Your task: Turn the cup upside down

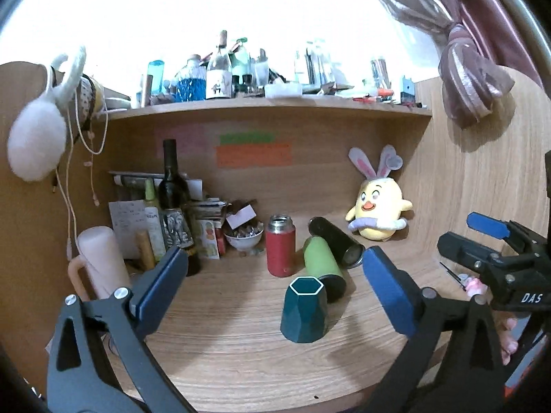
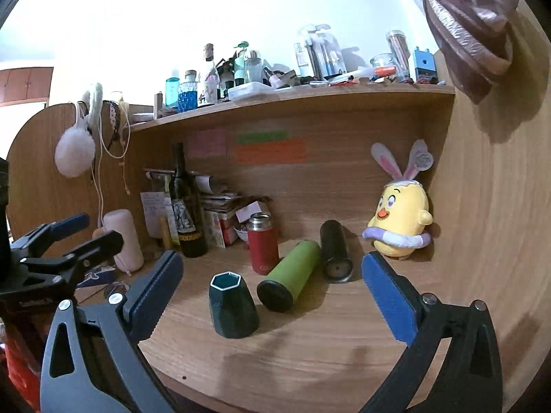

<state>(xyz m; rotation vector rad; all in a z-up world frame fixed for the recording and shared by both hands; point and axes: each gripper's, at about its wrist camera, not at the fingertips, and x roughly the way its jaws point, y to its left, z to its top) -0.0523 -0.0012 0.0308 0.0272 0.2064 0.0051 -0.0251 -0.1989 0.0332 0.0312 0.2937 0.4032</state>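
Cup first: the dark teal faceted cup with a hexagonal white-edged rim (image 1: 303,313) (image 2: 233,304) stands upright, mouth up, on the wooden desktop (image 1: 241,354) (image 2: 310,351), nearer the front edge than the back wall. Just behind it lies a green cylindrical flask with a black cap (image 1: 323,268) (image 2: 289,280), on its side, and beside that a black cylindrical flask (image 1: 335,241) (image 2: 334,251), also lying down. A red metal thermos with an open steel neck (image 1: 280,246) (image 2: 262,242) stands upright behind them.

The left gripper (image 1: 273,278) hangs above the desktop with its blue-padded jaws spread wide, holding nothing; the cup sits between them in the left wrist view, untouched. The right gripper (image 2: 272,282) is likewise spread wide and empty (the cup lies toward its left finger).

A yellow plush chick with rabbit ears (image 1: 378,206) (image 2: 401,220) sits at the back right corner, and a dark wine bottle (image 1: 172,199) (image 2: 186,213) stands at the back left.
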